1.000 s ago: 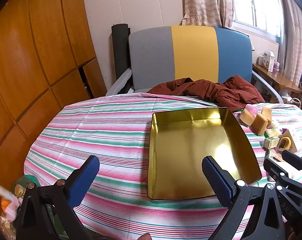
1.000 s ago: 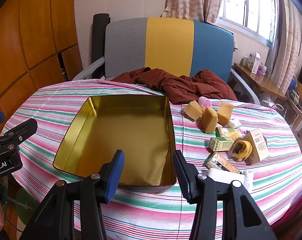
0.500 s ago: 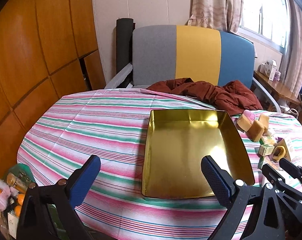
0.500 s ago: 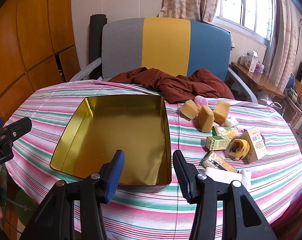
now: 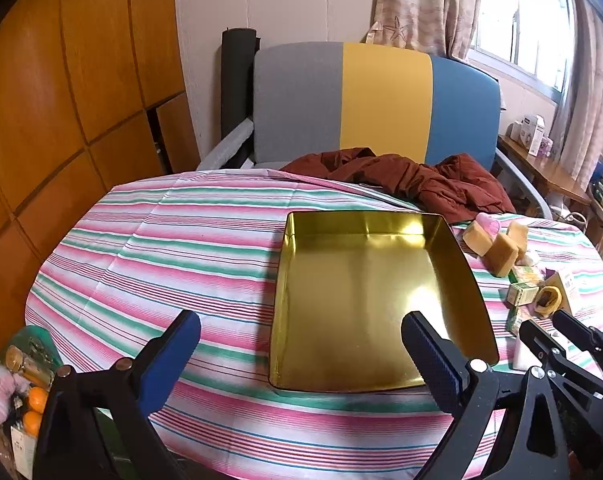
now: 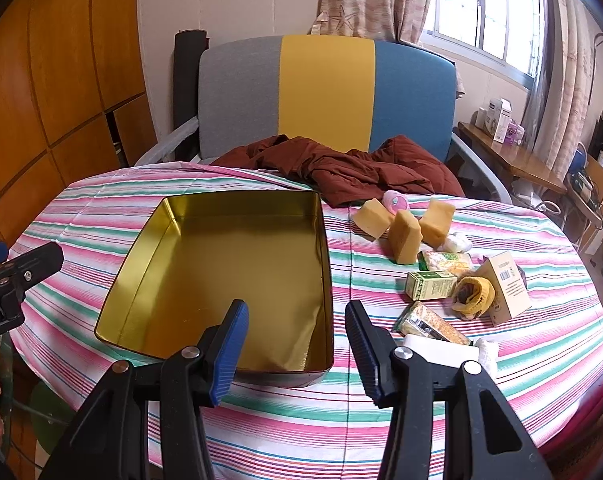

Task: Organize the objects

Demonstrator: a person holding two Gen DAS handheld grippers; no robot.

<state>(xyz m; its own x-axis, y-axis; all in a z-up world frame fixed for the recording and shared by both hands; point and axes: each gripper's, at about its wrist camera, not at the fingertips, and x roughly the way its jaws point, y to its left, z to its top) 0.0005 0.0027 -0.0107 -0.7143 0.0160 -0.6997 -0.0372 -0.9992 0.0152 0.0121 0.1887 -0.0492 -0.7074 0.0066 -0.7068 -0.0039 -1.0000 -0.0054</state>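
Tin tray (image 6: 189, 280): gold, empty, on the striped surface (image 6: 421, 408).
Loose items: three tan blocks (image 6: 405, 236), green carton (image 6: 431, 285), yellow roll (image 6: 471, 294), all right of tray.
Left gripper (image 5: 301, 354): fingers wide apart, holding nothing, near tray's front-left.
Right gripper (image 6: 297, 350): fingers partly apart, holding nothing, before tray's front-right corner.

Tin (image 6: 229, 276) left of boxes (image 6: 431, 285) on table (image 6: 381, 412)

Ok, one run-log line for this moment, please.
stage: before first pick | gold tin: empty | left gripper: open, empty | right gripper: open, empty | items: loose right of tin
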